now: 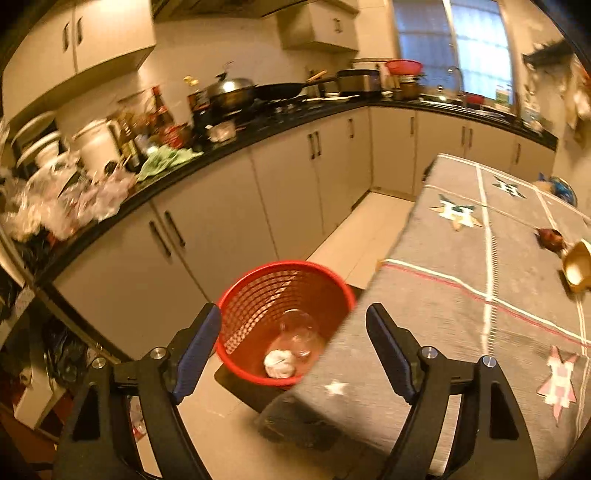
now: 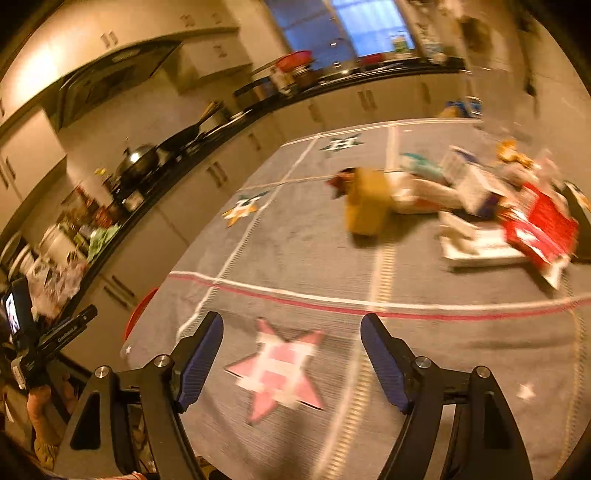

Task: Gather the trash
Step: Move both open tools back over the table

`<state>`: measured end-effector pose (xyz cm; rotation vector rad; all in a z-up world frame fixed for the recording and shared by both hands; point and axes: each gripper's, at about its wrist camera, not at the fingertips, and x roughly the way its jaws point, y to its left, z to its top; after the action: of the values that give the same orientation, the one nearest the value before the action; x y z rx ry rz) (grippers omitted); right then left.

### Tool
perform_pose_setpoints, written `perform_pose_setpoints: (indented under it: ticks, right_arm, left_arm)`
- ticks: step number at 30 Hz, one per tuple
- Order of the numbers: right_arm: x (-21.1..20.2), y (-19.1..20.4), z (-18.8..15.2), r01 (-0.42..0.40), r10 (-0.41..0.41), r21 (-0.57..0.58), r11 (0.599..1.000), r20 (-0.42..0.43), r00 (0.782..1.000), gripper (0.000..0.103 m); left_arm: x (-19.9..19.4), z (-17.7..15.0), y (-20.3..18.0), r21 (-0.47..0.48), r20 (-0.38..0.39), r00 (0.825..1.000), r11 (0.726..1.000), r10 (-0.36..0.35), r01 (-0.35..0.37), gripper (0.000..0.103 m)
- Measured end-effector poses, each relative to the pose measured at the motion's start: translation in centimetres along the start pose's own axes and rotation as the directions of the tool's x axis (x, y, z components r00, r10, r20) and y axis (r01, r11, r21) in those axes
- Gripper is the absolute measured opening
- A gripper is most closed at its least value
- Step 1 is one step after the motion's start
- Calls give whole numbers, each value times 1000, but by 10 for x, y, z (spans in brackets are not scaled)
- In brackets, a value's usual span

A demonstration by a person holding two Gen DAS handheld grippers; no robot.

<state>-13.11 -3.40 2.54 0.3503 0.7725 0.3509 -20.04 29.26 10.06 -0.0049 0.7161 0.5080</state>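
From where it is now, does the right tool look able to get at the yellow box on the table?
Probably yes. The right tool is open and empty over the table, and only bare cloth lies between it and the yellow box; the other litter sits beyond and right.

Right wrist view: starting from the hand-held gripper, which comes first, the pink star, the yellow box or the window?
1. Pink star, on the cloth just ahead of the right hand-held gripper.
2. Yellow box, mid-table, slightly right.
3. Window, far wall, top.
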Motion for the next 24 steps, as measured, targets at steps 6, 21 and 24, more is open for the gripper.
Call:
perform_pose_setpoints:
  ticks: [6,21,24]
  right_arm:
    - [-25,-43,-3,29,-33,84,996,40,999,82]
    - [-78,-156,-9,211,-240,257,943,88,967,83]
    - [-80,-168,-3,233,-262,259,937,84,961,83]
  left_arm:
    - [-12,-1,-34,73,10,1000,997,-16,15,80]
    - [-10,14,-164,256,-107,906,869,-410,424,81]
    - [-9,20,-197,282,-136,871,825,-472,490,81]
